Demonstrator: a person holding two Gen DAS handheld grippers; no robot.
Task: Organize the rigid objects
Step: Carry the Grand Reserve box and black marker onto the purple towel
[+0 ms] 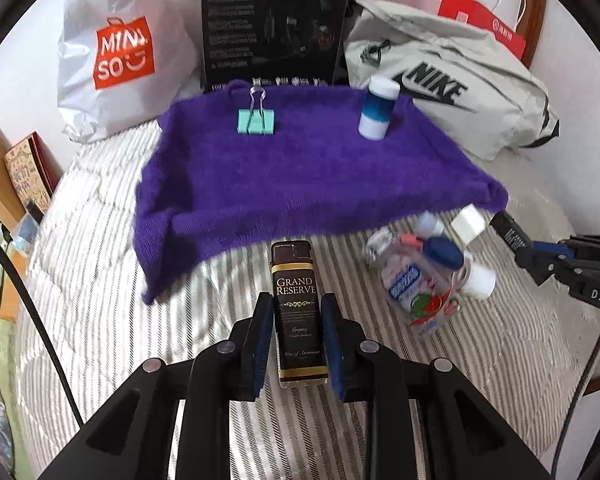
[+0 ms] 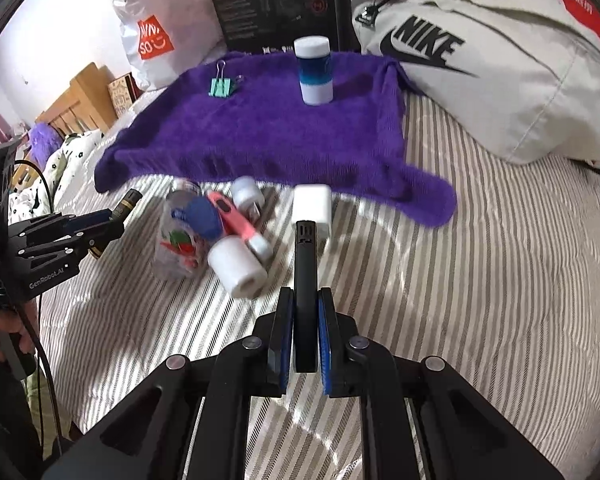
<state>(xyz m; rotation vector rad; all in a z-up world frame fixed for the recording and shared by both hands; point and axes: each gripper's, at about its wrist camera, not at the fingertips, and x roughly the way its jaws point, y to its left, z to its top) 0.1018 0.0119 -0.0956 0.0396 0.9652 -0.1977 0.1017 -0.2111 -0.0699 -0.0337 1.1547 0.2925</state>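
My left gripper [image 1: 297, 300] is shut on a brown "Grand Reserve" lighter [image 1: 296, 280], held upright above the striped bed cover. My right gripper [image 2: 305, 294] is shut on a slim black lighter-like stick [image 2: 305, 256]. On the purple cloth [image 1: 292, 172] stand a mint binder clip [image 1: 257, 120] and a blue-and-white tub [image 1: 378, 110]. In front of the cloth lies a pile: a clear printed bottle [image 2: 180, 240], a pink tool [image 2: 232, 212], a white cylinder [image 2: 238, 268], a small white bottle [image 2: 247, 192] and a white cube [image 2: 312, 204].
A white Miniso bag [image 1: 112, 52], a black box [image 1: 276, 24] and a grey Nike bag [image 1: 452, 92] stand behind the cloth. The striped bed cover [image 2: 480, 260] stretches right of the pile. A wooden headboard [image 2: 80, 96] is far left. A hand [image 2: 4, 328] holds the left gripper's handle.
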